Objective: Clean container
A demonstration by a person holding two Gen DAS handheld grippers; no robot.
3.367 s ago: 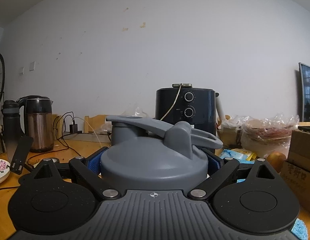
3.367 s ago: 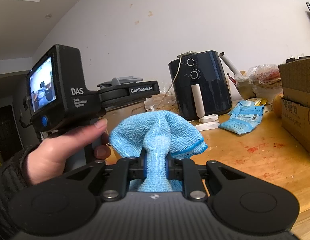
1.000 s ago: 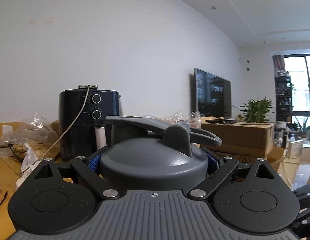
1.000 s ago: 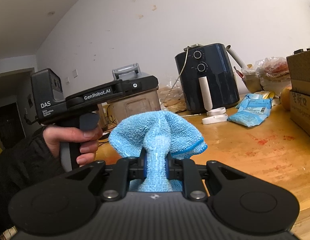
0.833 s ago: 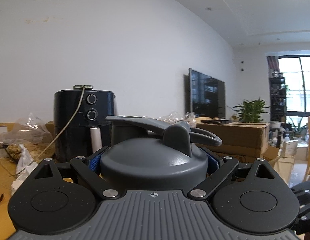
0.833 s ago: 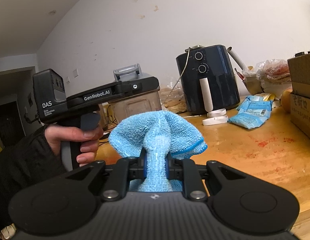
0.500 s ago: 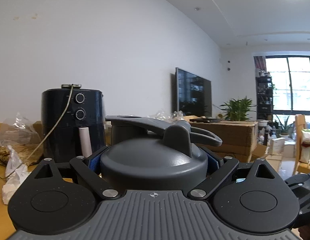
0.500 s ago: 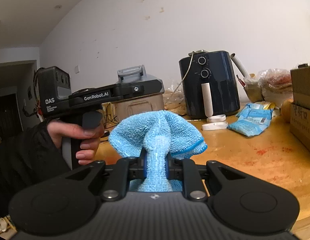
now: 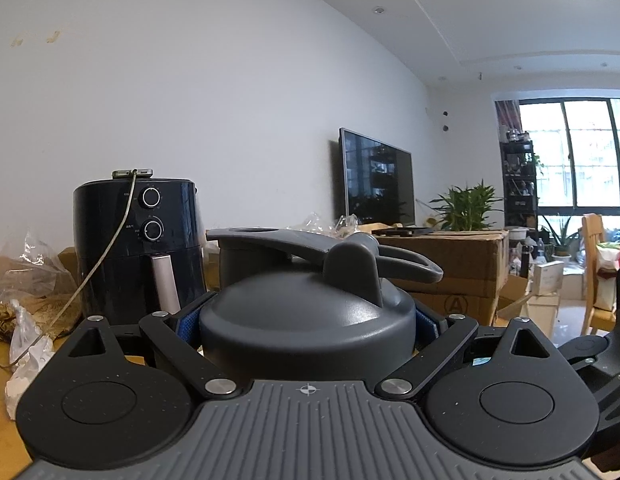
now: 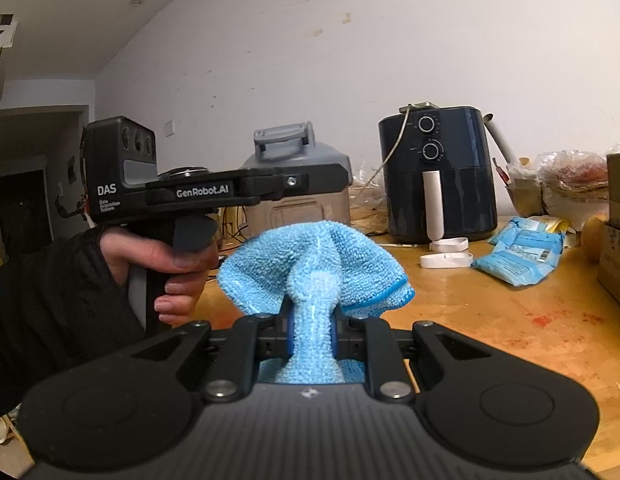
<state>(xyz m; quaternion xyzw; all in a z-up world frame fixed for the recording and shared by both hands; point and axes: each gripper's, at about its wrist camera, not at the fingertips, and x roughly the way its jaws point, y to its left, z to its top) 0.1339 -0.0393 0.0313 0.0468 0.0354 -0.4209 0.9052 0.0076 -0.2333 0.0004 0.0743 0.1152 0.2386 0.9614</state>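
A container with a domed grey lid (image 9: 310,300) and a flip handle sits between the blue pads of my left gripper (image 9: 308,326), which is shut on it at lid height. In the right wrist view the same container (image 10: 298,208) shows a translucent body under the grey lid. It is held above the table by my left gripper (image 10: 317,178), with a person's hand (image 10: 170,256) on the gripper's handle. My right gripper (image 10: 311,332) is shut on a bunched light-blue microfibre cloth (image 10: 313,264), a little nearer than the container and to its right.
A black air fryer (image 10: 437,176) stands at the back of the wooden table (image 10: 509,320), with white strips (image 10: 445,256) and blue packets (image 10: 517,252) in front of it. A cardboard box (image 10: 617,248) is at the right edge. Plastic bags (image 9: 26,280) lie left of the fryer.
My left gripper has swung the container round: its view pans right, the fryer slides left and the window comes in. From the right wrist it now shows side-on. The cloth stays gripped.
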